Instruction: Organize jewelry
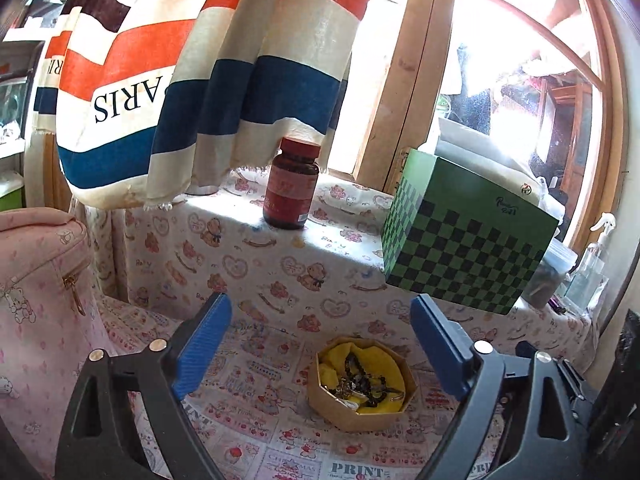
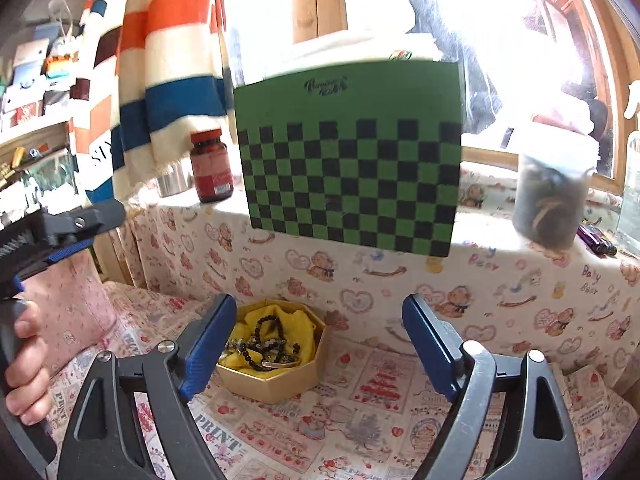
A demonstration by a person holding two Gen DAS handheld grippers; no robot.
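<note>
Both tongs, left gripper and right gripper, were held wide open and empty. Between the left one's blue pads, slightly ahead, the octagonal jewelry box of beads was seen on cloth printed "PRINT"; beyond, a striped towel lettered "ARIS" was hung.

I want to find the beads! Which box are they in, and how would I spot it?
Find the big green checkered box on the ledge. Below it, on the teddy-bear cloth, sits a small gold box with many flat sides. It is the only open box, lined with yellow cloth and holding dark bead strings.
</note>
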